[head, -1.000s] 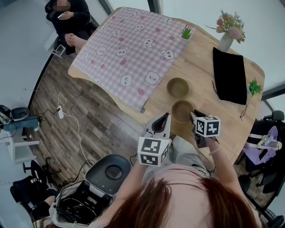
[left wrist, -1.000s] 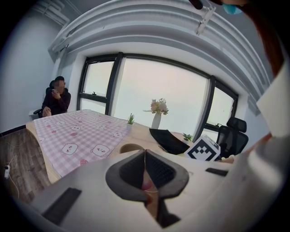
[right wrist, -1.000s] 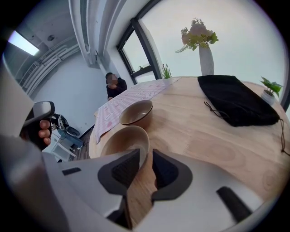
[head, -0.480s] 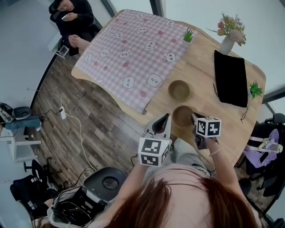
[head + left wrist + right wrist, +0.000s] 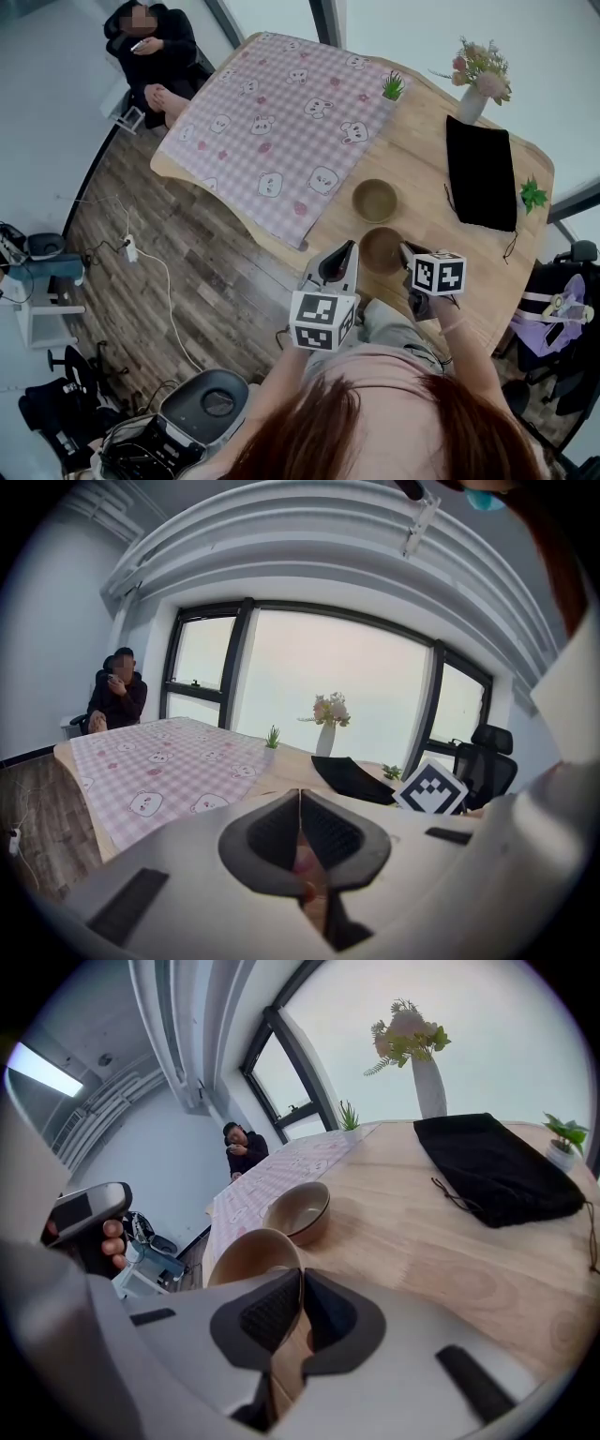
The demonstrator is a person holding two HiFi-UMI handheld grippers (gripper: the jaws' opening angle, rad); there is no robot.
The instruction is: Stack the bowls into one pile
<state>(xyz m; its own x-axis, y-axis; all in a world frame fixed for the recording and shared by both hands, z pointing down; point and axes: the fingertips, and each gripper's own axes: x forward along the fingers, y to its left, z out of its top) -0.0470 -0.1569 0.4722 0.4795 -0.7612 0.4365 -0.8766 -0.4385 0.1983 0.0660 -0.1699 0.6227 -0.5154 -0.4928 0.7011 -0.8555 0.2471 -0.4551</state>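
Closing is the fresh event: the right tongs (image 5: 300, 1283) have just been drawing together, and they now sit pinched on the near rim of the near bowl (image 5: 246, 1252), whose thin wall runs up between the two dark pads. That bowl rests on the tabletop (image 5: 441, 239), close to the edge nearest the person. The far bowl (image 5: 375, 199) stands just beyond it, apart from it and not touching. With the rim taken, I judge the grasp made and the lift onto the far bowl to be the step in hand; nothing is stacked yet.

The left tongs (image 5: 300, 803) are pressed together with nothing of the task between them, hanging off the tabletop's near edge.

From the head view the two bowls and their spacing read plainly, beside the pink checked cloth (image 5: 281, 112), but the right marker cube covers the pinch itself. Only the right gripper view shows the rim caught between the pads. The left gripper view shows neither bowl, only the cloth, a vase of flowers (image 5: 326, 731) and that cube.
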